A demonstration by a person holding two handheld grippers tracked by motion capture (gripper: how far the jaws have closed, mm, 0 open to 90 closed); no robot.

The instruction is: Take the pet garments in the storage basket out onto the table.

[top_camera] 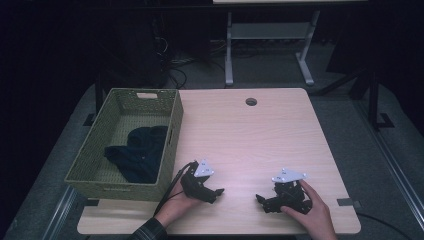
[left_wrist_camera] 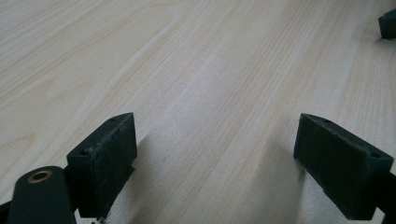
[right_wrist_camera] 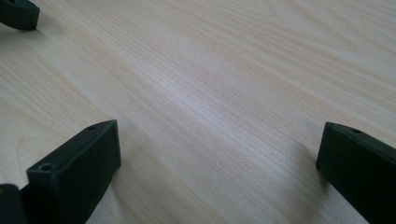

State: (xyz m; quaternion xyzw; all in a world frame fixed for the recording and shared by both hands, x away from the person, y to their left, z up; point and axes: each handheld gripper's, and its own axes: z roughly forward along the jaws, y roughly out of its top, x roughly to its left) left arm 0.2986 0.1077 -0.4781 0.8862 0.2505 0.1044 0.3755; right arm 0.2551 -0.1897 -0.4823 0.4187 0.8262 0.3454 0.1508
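Observation:
Both grippers rest low on the light wooden table (top_camera: 250, 135) near its front edge. In the high view my left gripper (top_camera: 218, 192) sits beside the basket and points right, while my right gripper (top_camera: 259, 198) points left toward it. Each gripper view looks along bare wood, with the left gripper (left_wrist_camera: 215, 149) and the right gripper (right_wrist_camera: 217, 158) open wide and nothing between the jaws. A tip of the right gripper (left_wrist_camera: 387, 23) peeks in at the top right of the left gripper view, and a tip of the left gripper (right_wrist_camera: 17, 13) at the top left of the right gripper view.
A green woven basket (top_camera: 175, 127) stands at the table's left side, with a dark garment (top_camera: 137, 152) lying in it. A round cable hole (top_camera: 251, 101) is near the table's far edge. Desk legs (top_camera: 229, 50) stand on the floor beyond.

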